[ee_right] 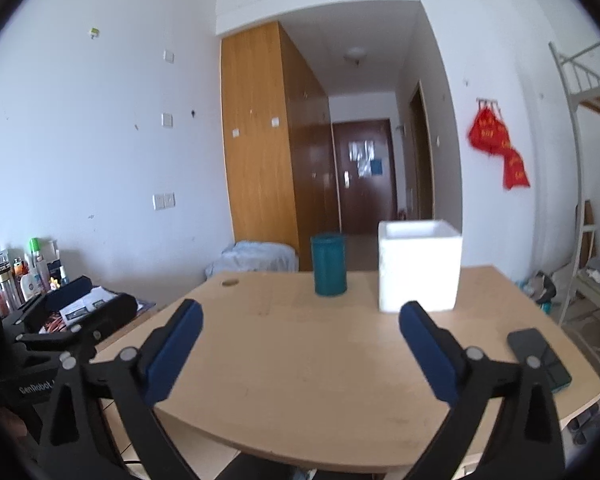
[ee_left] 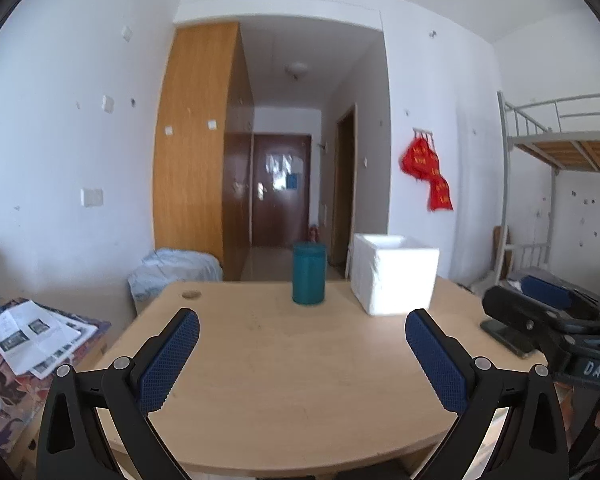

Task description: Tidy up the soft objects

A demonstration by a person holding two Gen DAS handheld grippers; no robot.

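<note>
Light wood-laminate desk, smooth matte top, rounded front edge, one round cable hole near the far left corner. Two containers stand upright at the far edge, apart from each other: one teal cylinder with a faintly ribbed wall, and one white foam box, cube-shaped, thick-walled, open top, grainy surface. What's inside either cannot be seen. One dark slab phone lies flat near the desk's right edge, glossy.

Left gripper — released, jaws spread wide, nothing between them, only bare desk. Its two pads are blue with a fine diamond-grid texture on black plastic arms. Right gripper — also released, jaws spread wide and empty, two smooth-looking blue pads; blurred.

No soft object lies on the desk. The only soft thing nearby is a pale blue-grey fabric bundle, crumpled, sitting beyond the desk's far left corner against the wall.

Behind: one tall orange-wood wardrobe, one dark brown door down the hallway, red cloth hangings on the right wall, and a metal bunk frame with wood slats. A few printed paper sheets lie on a patterned surface to the left.
</note>
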